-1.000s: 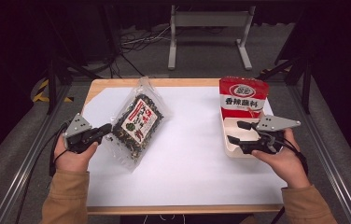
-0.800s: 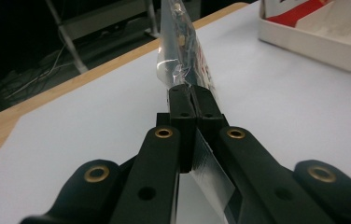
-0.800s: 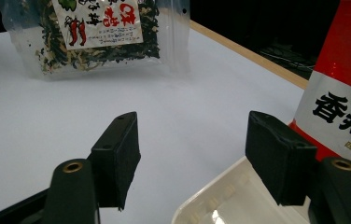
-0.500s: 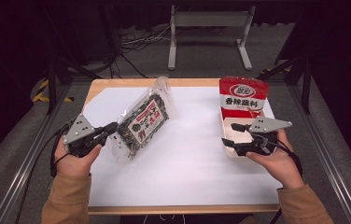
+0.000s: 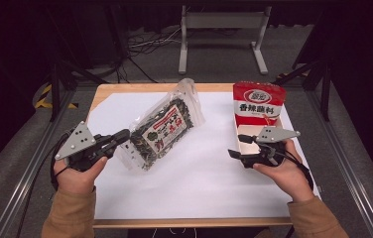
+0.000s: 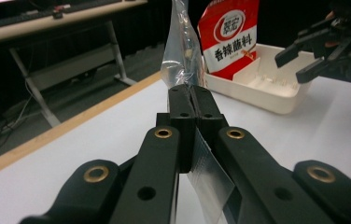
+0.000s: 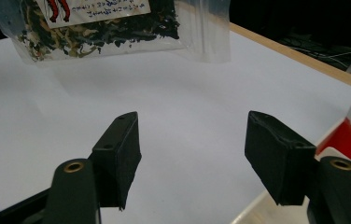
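Note:
A clear plastic bag of dark dried food (image 5: 162, 129) with a red and white label hangs tilted above the white table top. My left gripper (image 5: 123, 136) is shut on its lower left edge and holds it up. In the left gripper view the jaws pinch the bag's clear rim (image 6: 183, 65), which rises edge-on ahead. My right gripper (image 5: 240, 147) stands open beside a white tray (image 5: 238, 130), nothing between its fingers. The right gripper view looks past the open right gripper (image 7: 192, 154) to the bag of dark dried food (image 7: 103, 28) hanging above.
A red and white snack pouch (image 5: 258, 102) stands upright in the white tray's far end; it shows as the red pouch (image 6: 229, 35) in the left gripper view. The table's wooden rim (image 5: 140, 88) runs along the back. A metal stand (image 5: 221, 22) is beyond.
My left gripper has lifted the bag off the table and carried it up and rightward, tilting it. The right gripper has drifted slightly left, jaws still open.

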